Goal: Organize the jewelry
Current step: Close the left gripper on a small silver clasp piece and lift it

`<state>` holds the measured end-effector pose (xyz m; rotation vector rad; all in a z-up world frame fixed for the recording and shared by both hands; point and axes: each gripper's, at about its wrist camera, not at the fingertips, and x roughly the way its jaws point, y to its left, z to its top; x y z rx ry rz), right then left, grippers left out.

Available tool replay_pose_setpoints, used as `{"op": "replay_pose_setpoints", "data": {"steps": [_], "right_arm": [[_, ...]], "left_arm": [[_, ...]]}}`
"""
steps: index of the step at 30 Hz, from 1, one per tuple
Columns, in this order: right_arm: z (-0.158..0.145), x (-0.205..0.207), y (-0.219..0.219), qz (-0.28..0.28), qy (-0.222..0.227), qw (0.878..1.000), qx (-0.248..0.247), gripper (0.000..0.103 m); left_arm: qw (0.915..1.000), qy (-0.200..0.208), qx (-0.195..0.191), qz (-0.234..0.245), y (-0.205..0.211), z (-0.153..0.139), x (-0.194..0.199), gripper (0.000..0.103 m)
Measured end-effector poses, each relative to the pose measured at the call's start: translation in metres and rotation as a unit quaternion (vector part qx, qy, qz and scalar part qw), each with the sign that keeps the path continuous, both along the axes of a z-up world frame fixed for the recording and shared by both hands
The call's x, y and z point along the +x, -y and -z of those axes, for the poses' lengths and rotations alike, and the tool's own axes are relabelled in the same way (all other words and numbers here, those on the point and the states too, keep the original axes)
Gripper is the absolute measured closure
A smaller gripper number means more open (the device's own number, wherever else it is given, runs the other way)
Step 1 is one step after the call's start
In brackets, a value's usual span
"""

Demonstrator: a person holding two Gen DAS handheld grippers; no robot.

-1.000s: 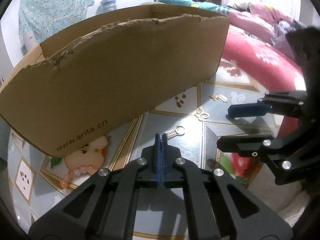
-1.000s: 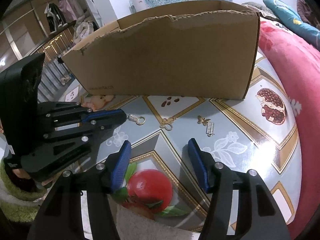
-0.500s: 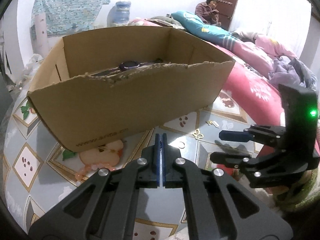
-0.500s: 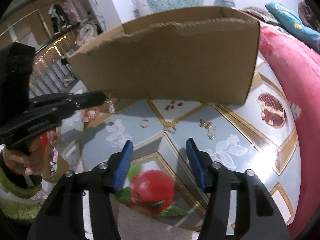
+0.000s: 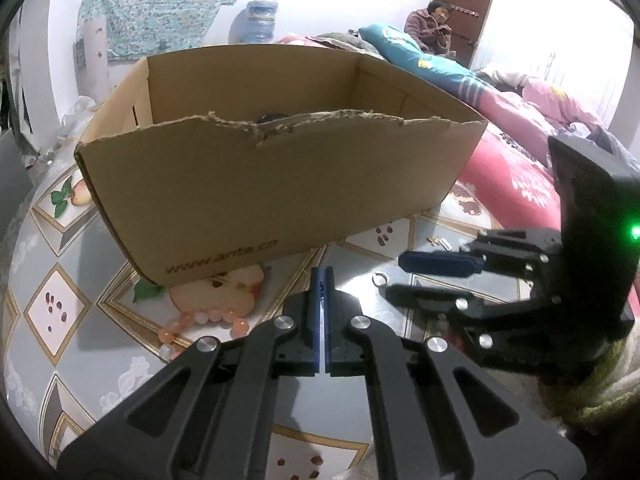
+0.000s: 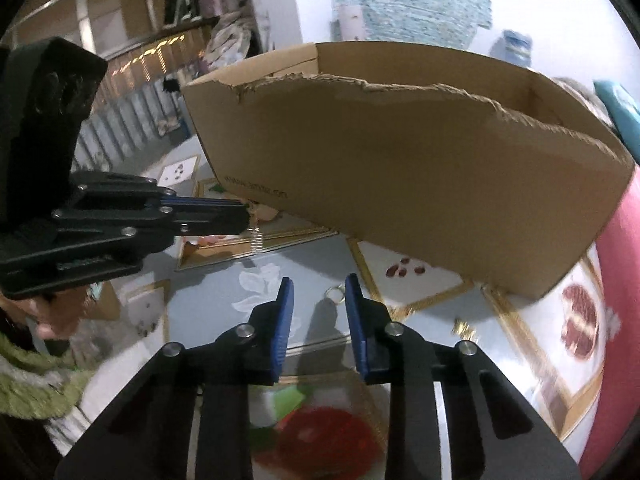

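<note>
1 thin silver spring-like charm (image 6: 257, 240) dangles from the clenched left gripper (image 6: 244, 216); it could slip short of the torn brown cardboard box (image 5: 280, 184). The right gripper (image 6: 318, 304) gapes empty.

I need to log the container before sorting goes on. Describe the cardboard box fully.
The brown corrugated cardboard box stands upright and open-topped on the glossy fruit-patterned tabletop. Its flaps are gone; the near wall's top edge is ragged and torn. A web address is printed low on that wall. A dark item barely shows inside, behind the torn edge. A pink bead bracelet lies just in front, apart from it. Neither claw touches it.
</note>
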<state>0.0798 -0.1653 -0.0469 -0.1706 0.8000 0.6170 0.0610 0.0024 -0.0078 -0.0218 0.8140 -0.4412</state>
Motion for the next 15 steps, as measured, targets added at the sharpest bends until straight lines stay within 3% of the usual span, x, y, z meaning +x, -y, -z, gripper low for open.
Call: {"op": "replay_pose_setpoints", "data": {"steps": [7, 15], "right_arm": [[0.009, 0.024, 0.002, -0.021, -0.050, 0.999, 0.002, 0.077], [0.012, 0.019, 0.002, -0.023, -0.100, 0.993, 0.052, 0.077]], "left_arm": [[0.9999, -0.004, -0.013, -0.007, -0.005, 0.003, 0.003, 0.103], [0.9998, -0.004, -0.014, -0.009, -0.008, 0.004, 0.003, 0.103]]}}
